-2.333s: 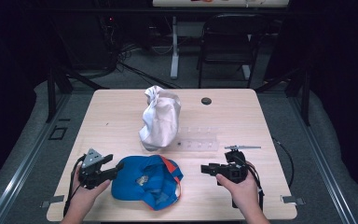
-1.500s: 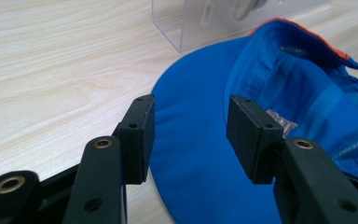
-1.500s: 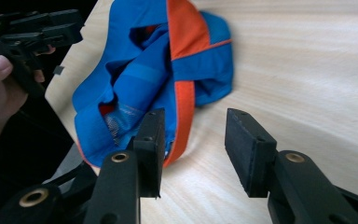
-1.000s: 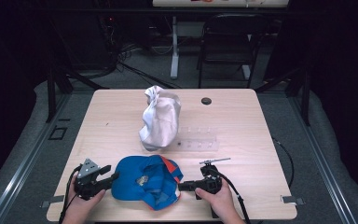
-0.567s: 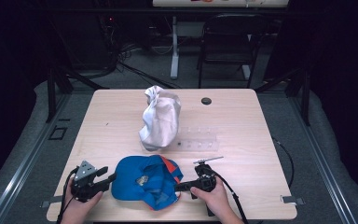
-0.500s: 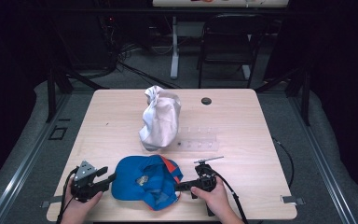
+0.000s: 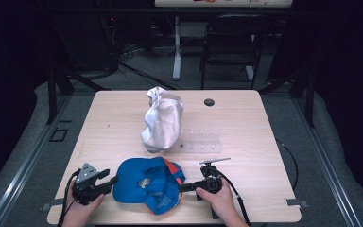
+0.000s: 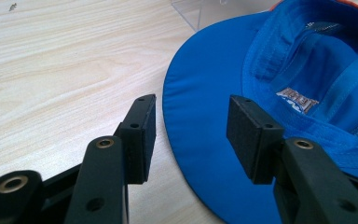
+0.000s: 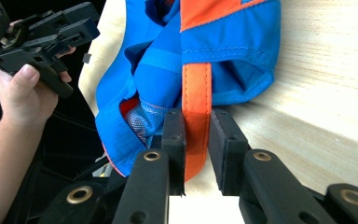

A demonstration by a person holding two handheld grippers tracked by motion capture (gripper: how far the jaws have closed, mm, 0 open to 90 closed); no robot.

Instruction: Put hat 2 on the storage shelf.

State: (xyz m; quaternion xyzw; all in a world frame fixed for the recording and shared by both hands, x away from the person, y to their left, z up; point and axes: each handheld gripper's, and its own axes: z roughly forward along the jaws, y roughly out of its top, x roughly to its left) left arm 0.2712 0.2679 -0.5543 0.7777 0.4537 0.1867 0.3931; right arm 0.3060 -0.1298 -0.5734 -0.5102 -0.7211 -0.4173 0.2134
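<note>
Blue cap (image 7: 147, 184) with orange strap (image 9: 196, 98), upturned, low centre of the high view; its inner label's wording is illegible. Right gripper (image 9: 196, 154) jaws pinch the strap, visible in its own view. Left gripper (image 8: 189, 135) jaws spread, straddling the brim edge.

A wooden table (image 7: 246, 137) bears cap (image 7: 146, 184), white bag (image 7: 163, 120), clear tray (image 7: 203, 140).

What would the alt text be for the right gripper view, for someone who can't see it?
The right tongs close their two black jaws on the orange strap of an upturned blue fabric cap lying on the pale wooden table. At upper left, a hand holds the left tongs near the cap's far side.
</note>
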